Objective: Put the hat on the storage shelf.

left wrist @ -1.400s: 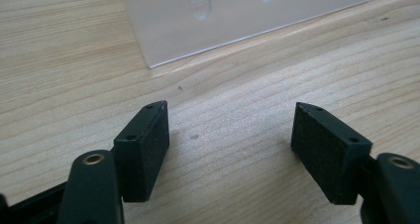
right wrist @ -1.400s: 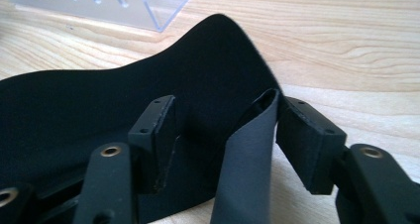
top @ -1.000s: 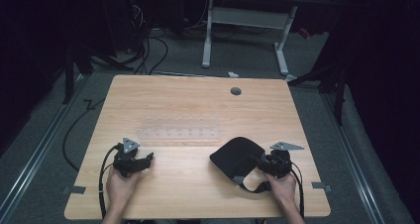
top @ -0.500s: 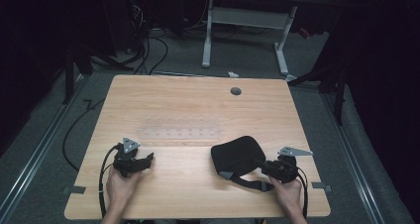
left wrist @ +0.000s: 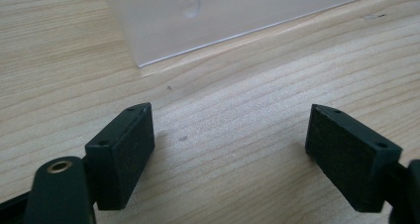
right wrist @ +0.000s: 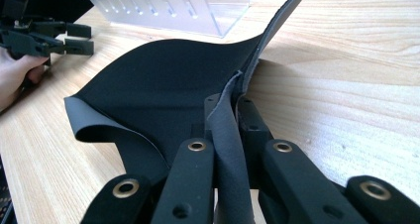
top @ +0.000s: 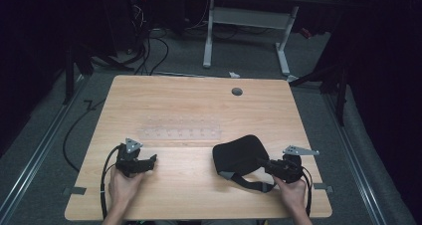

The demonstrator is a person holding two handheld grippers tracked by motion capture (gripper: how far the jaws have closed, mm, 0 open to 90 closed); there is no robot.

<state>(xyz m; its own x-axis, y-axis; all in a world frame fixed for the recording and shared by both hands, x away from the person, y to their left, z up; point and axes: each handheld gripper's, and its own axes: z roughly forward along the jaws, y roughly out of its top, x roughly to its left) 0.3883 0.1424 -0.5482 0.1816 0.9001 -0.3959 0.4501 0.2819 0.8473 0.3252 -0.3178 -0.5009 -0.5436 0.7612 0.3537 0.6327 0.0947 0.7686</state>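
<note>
A soft black eye mask of thin, foam-like fabric (top: 240,154) lies on the near right part of the light wooden table (top: 189,105), its grey-edged strap (top: 247,182) looping toward the table's front edge. In the right gripper view the mask (right wrist: 163,90) curls upward: one lobe rises in a tall, pointed flap while the other rolls under at its rim. Its surface is matte and plain, and no brand or writing can be read on it.

The right gripper (top: 272,165) has its jaws pressed together on the mask's near edge, the fabric pinched between them. The mask's long axis runs from that gripper up and leftward toward the clear plastic slotted rack (top: 180,133) at the table's middle.

The left gripper (top: 149,160) rests low over bare wood with its jaws spread wide, the rack's corner (left wrist: 198,26) just ahead.
</note>
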